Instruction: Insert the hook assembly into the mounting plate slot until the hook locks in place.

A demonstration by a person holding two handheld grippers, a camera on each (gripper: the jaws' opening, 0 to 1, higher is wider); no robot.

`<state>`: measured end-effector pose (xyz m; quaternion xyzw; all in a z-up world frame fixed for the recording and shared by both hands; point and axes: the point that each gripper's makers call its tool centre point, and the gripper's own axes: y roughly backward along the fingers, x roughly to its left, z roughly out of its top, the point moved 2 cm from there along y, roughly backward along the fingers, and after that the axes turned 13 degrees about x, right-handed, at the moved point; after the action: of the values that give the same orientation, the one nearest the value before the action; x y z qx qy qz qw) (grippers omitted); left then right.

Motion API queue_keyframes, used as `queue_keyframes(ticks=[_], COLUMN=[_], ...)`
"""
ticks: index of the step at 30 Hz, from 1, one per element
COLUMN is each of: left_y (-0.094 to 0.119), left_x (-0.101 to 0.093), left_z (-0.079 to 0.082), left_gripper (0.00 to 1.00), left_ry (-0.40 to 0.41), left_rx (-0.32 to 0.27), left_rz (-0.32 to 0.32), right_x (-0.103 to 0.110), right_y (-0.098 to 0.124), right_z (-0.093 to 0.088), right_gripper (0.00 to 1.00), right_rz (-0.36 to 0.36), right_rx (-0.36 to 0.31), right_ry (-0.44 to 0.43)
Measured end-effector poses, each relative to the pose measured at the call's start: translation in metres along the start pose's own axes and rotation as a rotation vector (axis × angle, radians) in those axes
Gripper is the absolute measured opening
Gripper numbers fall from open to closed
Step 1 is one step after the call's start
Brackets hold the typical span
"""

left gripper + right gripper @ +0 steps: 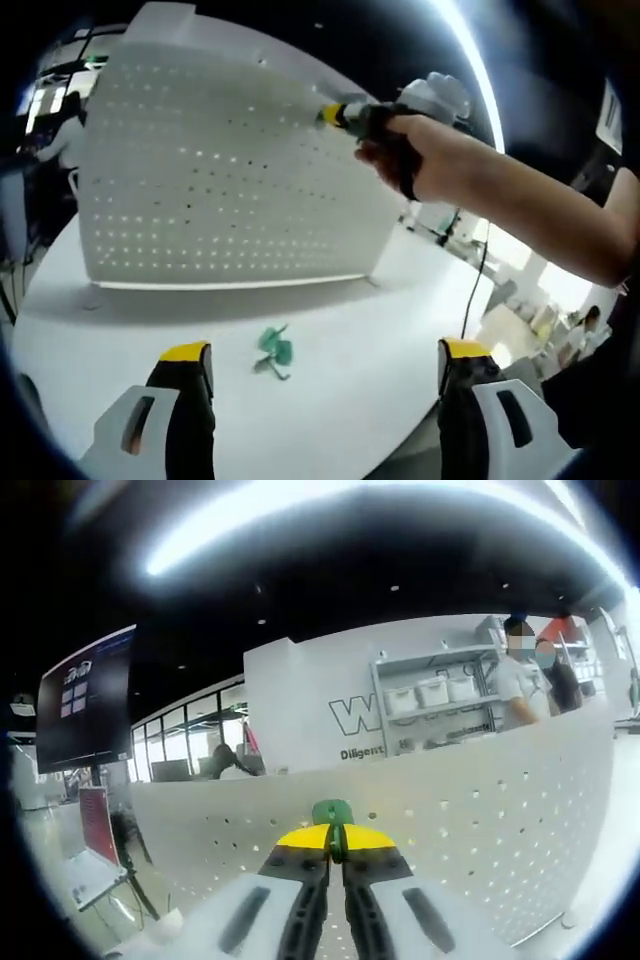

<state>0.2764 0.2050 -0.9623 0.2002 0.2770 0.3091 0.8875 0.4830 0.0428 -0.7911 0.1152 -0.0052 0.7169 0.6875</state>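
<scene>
The right claw point(335, 848) is clamped on a green hook point(332, 813) at the bottom centre of the right gripper view, held at the upper edge of the white perforated mounting plate point(220, 170); whether it has entered a slot I cannot tell. The left claw point(325, 365) stands apart, holding nothing. More green hooks point(274, 351) lie low centre on the white counter point(380, 310). Behind: shelving, a dark screen, people
</scene>
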Motion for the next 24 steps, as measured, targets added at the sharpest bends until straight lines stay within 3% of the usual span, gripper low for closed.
queue_keyframes(ticks=[24], left_y=[0.007], left_x=[0.019], left_z=[-0.008], left_gripper=[0.92], left_ry=[0.048], left_rx=[0.003], left_rz=[0.025], right_x=[-0.003], right_y=[-0.016], right_z=[-0.015], right_gripper=[0.01], right_rz=[-0.083], right_rx=[0.011], right_ry=[0.017])
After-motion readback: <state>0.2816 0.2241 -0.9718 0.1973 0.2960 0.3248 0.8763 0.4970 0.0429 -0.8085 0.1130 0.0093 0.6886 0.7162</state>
